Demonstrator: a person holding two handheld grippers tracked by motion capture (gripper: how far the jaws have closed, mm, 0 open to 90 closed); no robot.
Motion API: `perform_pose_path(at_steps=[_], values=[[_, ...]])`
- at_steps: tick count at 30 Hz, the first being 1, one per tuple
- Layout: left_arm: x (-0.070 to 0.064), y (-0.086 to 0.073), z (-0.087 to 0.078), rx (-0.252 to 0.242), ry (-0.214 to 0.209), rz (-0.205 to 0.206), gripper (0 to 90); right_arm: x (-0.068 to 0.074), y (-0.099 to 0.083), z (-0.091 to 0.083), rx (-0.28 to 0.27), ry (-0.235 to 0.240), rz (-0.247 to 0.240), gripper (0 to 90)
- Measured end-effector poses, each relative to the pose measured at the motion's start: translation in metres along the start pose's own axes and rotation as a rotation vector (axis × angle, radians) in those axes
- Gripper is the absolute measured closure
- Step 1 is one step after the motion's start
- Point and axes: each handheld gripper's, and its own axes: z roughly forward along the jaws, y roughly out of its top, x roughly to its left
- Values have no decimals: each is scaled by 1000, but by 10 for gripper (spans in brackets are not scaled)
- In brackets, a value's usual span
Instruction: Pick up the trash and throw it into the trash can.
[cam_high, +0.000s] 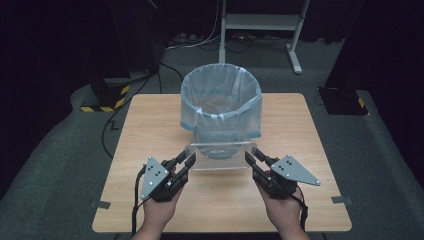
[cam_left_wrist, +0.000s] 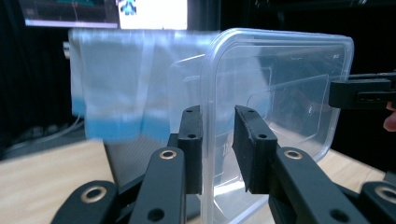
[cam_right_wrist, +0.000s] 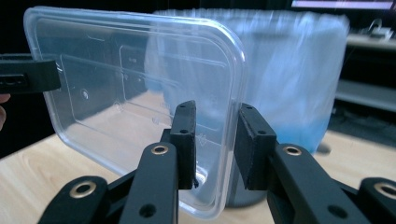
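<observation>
Nearest me, my left gripper (cam_high: 186, 162) has its jaws part open around one short end of a clear plastic tub (cam_high: 221, 149). In the left gripper view there is a gap on each side of the rim, so I cannot tell if I am pinching it. My right gripper (cam_high: 253, 161) straddles the other end the same way.

The tub is turned on edge between them, just in front of the bin (cam_high: 221, 102), seemingly lifted off the wooden table (cam_high: 150, 117).

The bin, lined with a pale blue bag (cam_high: 187, 107), stands just behind. I'd guess the tub goes in there; it isn't in yet.
</observation>
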Motion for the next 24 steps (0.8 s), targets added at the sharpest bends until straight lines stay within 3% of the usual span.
perform_pose_path(at_steps=[9,12,14,19,24], values=[[-1,42,-3,-122,-5,60,729,2,46,-17,-126,-19,-67,709],[0,49,1,-144,-5,55,731,0,55,-16,-142,-19,-72,709],[4,53,6,-147,-5,69,732,-2,59,-13,-147,-26,-73,709],[10,62,18,-144,-11,56,738,-11,70,-3,-147,-38,-69,707],[26,82,40,-157,-13,70,739,-23,92,13,-147,-58,-78,704]])
